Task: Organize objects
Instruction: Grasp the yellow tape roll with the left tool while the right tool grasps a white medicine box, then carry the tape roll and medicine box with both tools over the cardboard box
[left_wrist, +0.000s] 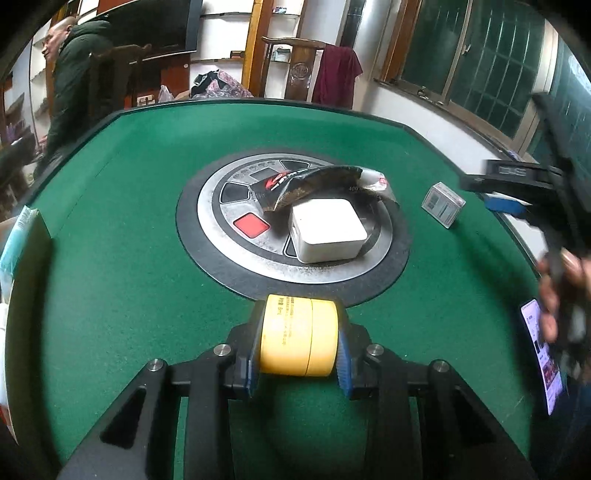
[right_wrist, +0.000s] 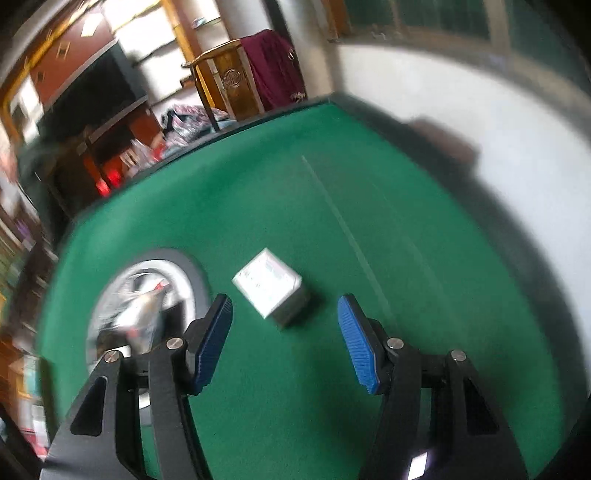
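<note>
Left gripper (left_wrist: 299, 345): its blue-padded fingers (left_wrist: 345, 363) are clamped on a yellow round jar (left_wrist: 298, 336), one pad against each flat end. The jar lies on its side, at the near edge of the grey round centre panel (left_wrist: 295, 275) set in the green worktop (left_wrist: 122, 258).

On the centre panel, a white square box (left_wrist: 327, 230) sits right of a red button (left_wrist: 251, 224). A black crumpled wrapper (left_wrist: 314, 182) lies just behind the box and leans over its far edge.

Right gripper (right_wrist: 286, 341): its fingers (right_wrist: 356, 341) stand apart with nothing between them. A small white carton (right_wrist: 271, 288) rests on the worktop just beyond the fingertips, right of the centre panel. This view is blurred; the print on the carton cannot be read.

A lit phone (left_wrist: 541, 354) lies at the right edge of the worktop, partly covered by the hand (left_wrist: 561, 295) that bears the right gripper.

Far side: a wooden chair (left_wrist: 295, 70) with a dark red cloth (left_wrist: 338, 75) draped over it.
</note>
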